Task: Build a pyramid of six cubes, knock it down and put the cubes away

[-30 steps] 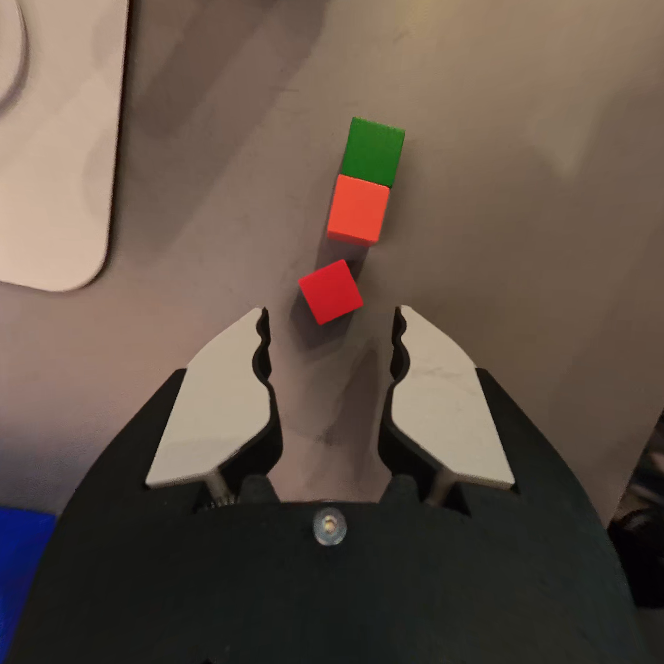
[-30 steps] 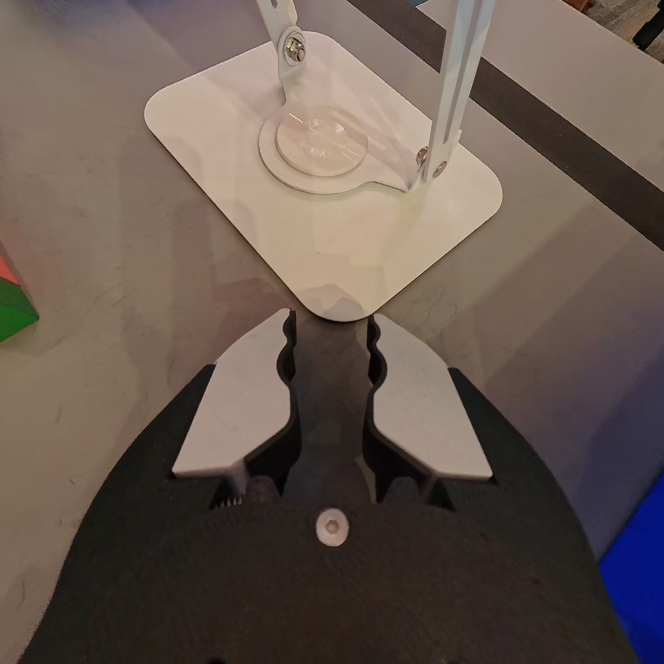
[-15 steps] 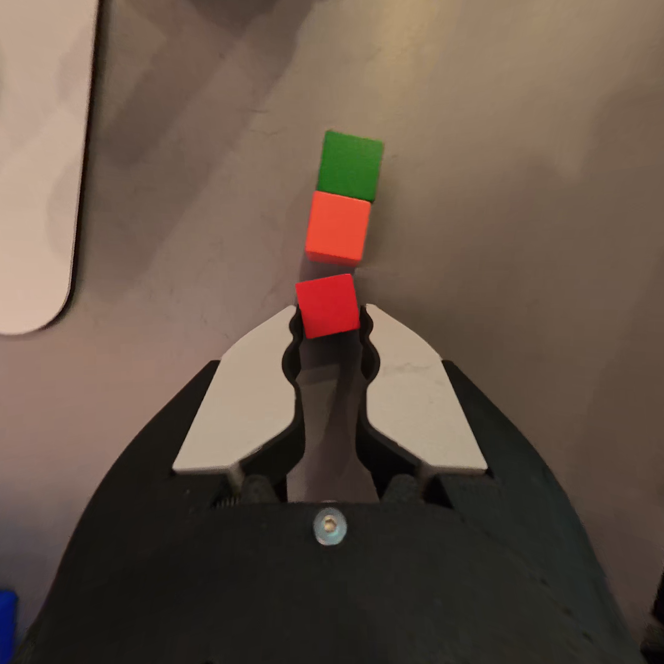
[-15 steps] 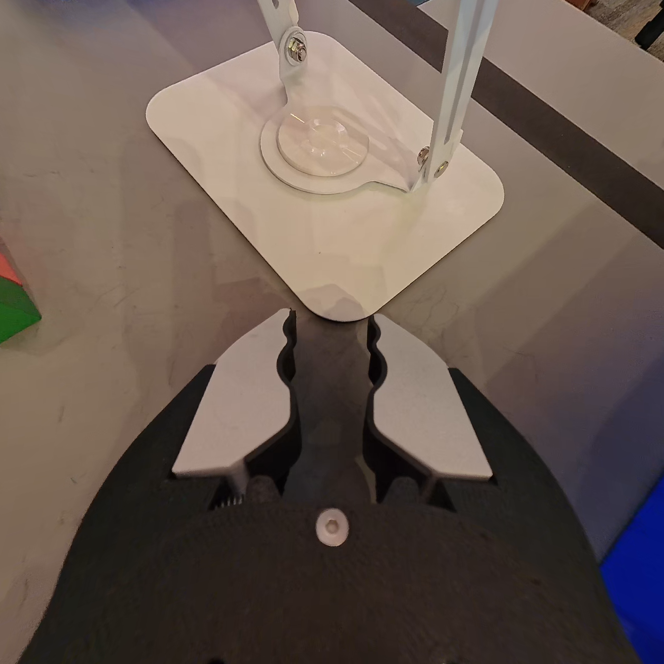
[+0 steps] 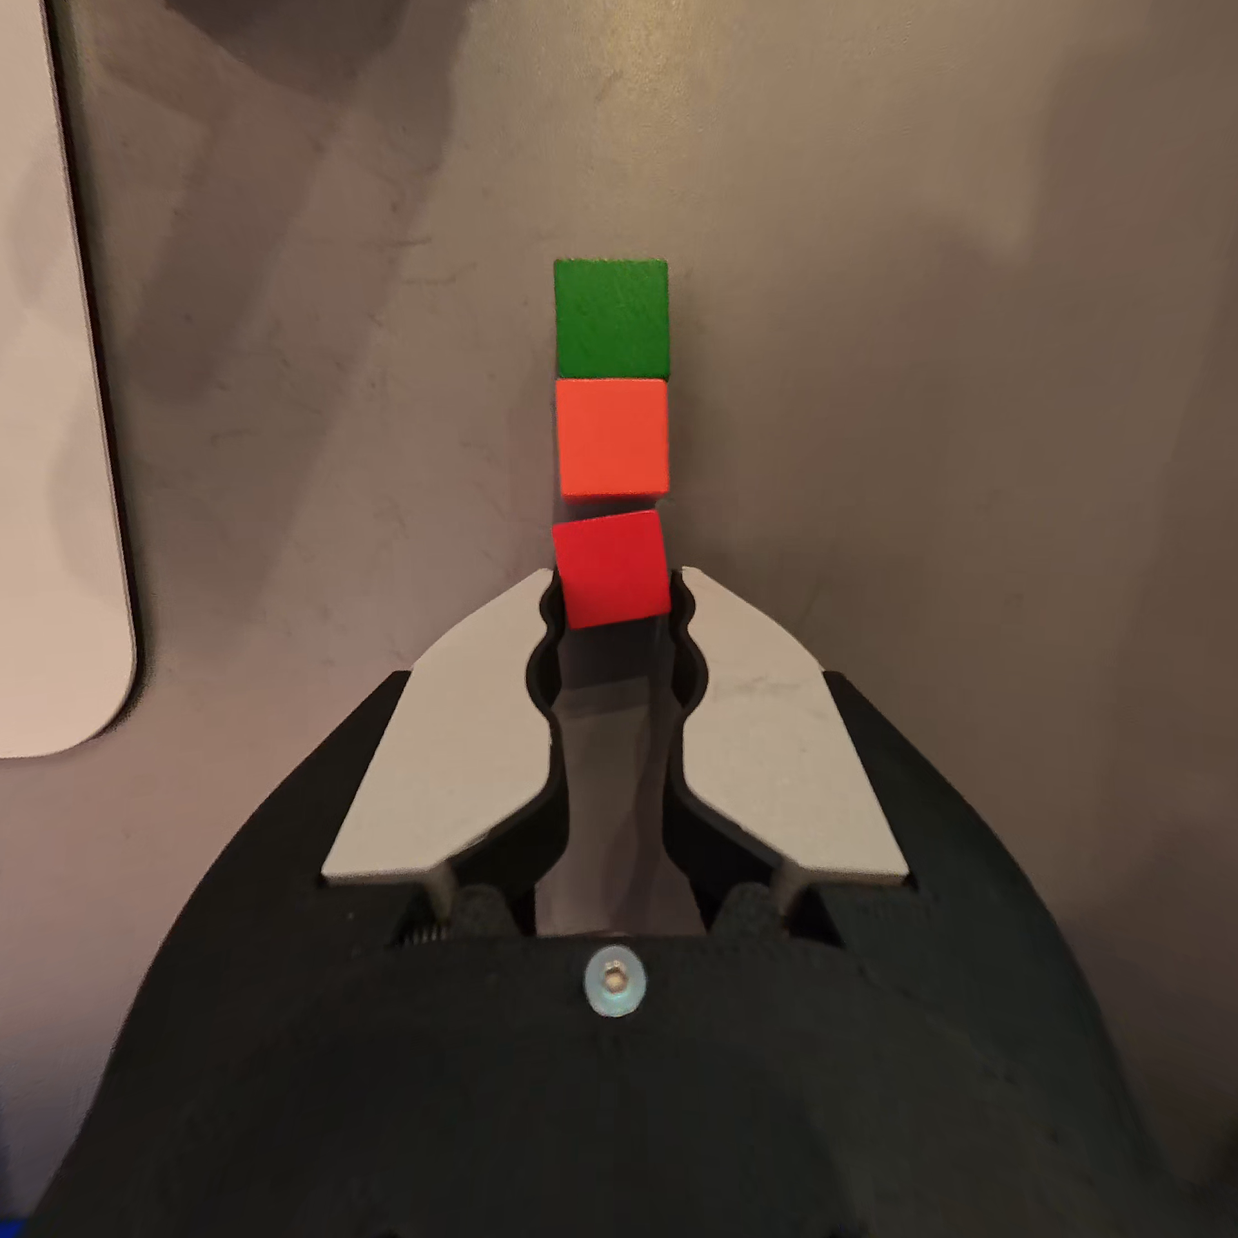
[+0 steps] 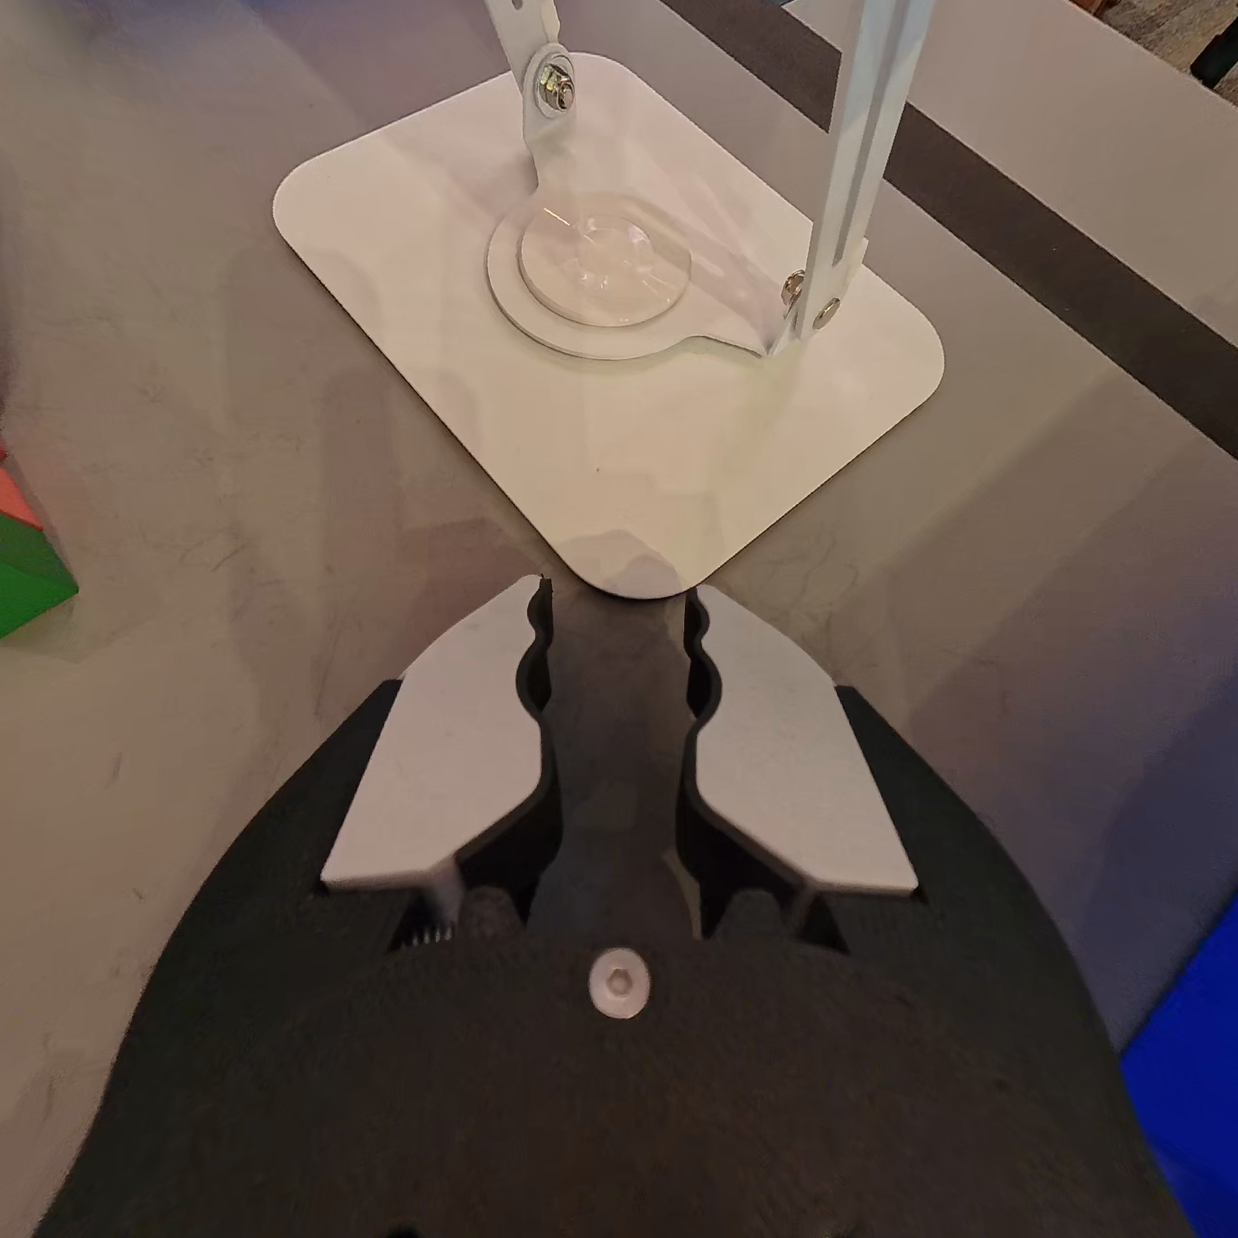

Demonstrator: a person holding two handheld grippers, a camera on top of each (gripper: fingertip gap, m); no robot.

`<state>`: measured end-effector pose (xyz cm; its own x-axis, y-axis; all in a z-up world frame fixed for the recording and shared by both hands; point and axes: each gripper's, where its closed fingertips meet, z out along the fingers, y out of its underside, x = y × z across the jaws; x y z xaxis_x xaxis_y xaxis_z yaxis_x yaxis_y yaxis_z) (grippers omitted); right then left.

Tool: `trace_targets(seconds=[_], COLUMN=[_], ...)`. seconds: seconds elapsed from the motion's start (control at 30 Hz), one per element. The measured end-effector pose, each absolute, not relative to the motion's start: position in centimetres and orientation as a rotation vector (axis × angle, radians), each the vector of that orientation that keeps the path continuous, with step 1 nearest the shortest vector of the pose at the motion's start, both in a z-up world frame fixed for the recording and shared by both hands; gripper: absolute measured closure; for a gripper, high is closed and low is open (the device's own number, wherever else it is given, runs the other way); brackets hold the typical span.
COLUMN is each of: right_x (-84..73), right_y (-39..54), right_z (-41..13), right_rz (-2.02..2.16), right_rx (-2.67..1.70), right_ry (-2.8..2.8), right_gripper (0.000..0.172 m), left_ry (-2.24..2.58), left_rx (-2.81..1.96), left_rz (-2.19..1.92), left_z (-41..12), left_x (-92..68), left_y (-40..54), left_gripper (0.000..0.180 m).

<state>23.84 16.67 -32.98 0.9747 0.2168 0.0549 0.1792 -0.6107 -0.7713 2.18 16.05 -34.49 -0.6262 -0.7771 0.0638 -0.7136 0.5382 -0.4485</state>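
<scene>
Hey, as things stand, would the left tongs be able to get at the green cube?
Probably not directly: the left tongs already grip the small red cube, and the orange cube sits between it and the green cube.

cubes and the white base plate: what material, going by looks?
Green cube, orange cube, red cube: probably painted wood; matte, opaque colour, crisp edges, faint grain on the green one. Could be plastic.
White base plate: likely painted or coated sheet metal; thin, flat, rounded corners, soft sheen, screwed brackets.
</scene>
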Motion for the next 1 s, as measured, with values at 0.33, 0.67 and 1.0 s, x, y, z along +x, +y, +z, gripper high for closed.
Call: trace_targets(seconds=[0.33, 0.67, 1.0], right_x=[23.81, 23.81, 23.8], right_y=[16.66, 16.66, 16.66], right_z=[-32.98, -33.03, -33.04], right_rz=[0.055, 0.056, 0.055], right_rx=[-2.242, -2.244, -2.245], right_ry=[-0.278, -0.28, -0.282], right_gripper=[0.134, 0.134, 0.134], left_ry=[2.676, 2.702, 2.689], left_rx=[-1.224, -1.175, -1.193], left_rz=[-0.66, -0.674, -0.707], left_z=[-34.54, -34.55, -34.5], left_x=[2.41, 2.52, 2.62], left_y=[15.85, 15.72, 15.57], left_gripper=[0.151, 0.151, 0.151])
